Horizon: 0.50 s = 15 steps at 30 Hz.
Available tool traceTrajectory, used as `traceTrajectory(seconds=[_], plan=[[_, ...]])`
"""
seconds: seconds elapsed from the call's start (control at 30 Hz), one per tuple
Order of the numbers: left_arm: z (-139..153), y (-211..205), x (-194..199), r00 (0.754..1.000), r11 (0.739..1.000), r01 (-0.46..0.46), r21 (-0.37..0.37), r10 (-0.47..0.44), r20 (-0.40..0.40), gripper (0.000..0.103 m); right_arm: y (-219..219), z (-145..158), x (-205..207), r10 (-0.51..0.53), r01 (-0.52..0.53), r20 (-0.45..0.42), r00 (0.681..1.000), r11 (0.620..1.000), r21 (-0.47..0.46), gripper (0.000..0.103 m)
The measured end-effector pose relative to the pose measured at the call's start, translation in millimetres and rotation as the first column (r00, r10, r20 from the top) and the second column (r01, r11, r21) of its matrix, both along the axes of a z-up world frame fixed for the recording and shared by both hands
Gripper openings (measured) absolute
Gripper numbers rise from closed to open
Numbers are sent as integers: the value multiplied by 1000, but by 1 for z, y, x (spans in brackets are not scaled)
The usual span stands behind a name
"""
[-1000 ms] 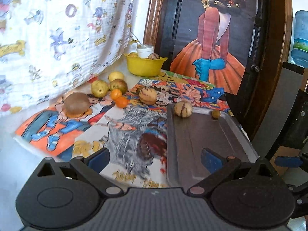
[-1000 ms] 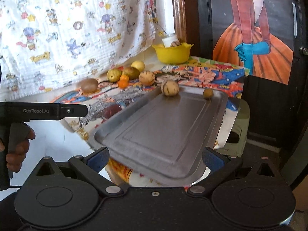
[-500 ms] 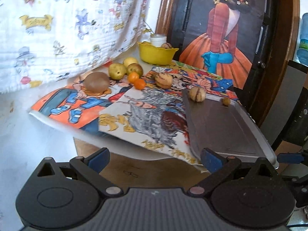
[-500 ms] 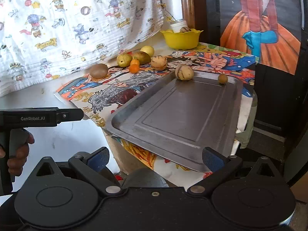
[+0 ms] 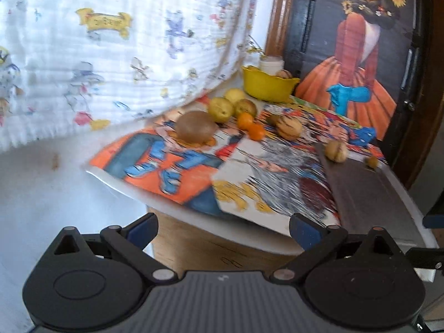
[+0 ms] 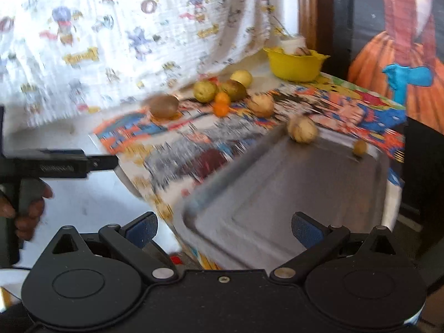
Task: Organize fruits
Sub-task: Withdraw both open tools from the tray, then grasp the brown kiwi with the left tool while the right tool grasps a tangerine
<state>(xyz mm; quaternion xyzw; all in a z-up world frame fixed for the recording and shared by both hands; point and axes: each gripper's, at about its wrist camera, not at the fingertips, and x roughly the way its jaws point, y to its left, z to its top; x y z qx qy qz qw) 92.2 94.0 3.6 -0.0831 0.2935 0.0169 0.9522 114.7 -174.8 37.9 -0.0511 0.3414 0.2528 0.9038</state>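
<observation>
Several fruits lie on a cartoon-printed cloth (image 5: 177, 172): a brown kiwi-like fruit (image 5: 196, 128), yellow-green fruits (image 5: 221, 109), two small oranges (image 5: 255, 131) and a striped tan fruit (image 5: 288, 127). A grey metal tray (image 6: 291, 194) holds a striped tan fruit (image 6: 302, 129) and a small brown one (image 6: 360, 147). A yellow bowl (image 6: 295, 65) stands at the back. My left gripper (image 5: 223, 229) is open and empty, short of the table's front edge. My right gripper (image 6: 224, 230) is open and empty above the tray's near corner.
A white patterned sheet (image 5: 111, 41) hangs along the left. A dark door with a painted girl (image 5: 358, 55) stands behind the table. The left gripper's body and the holding hand (image 6: 30, 208) show at the left of the right wrist view. A white jar (image 5: 270, 63) stands behind the bowl.
Both grippers have pulled back from the table and swung. The left view now faces the table's front left corner. No fruit has moved. Both stay open.
</observation>
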Motion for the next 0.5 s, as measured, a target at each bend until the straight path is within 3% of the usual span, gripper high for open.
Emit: traceTrajectory(seconds=[0.1, 0.27, 0.5], plan=[[7, 14, 11, 999, 999, -35, 26, 35, 21, 103, 8, 19, 26, 46, -41, -48, 998, 993, 108, 102], [23, 32, 31, 993, 992, -86, 93, 78, 86, 103, 29, 49, 76, 57, -52, -23, 998, 981, 185, 102], [25, 37, 76, 993, 986, -60, 154, 43, 110, 103, 61, 43, 159, 103, -80, -85, 991, 968, 239, 97]])
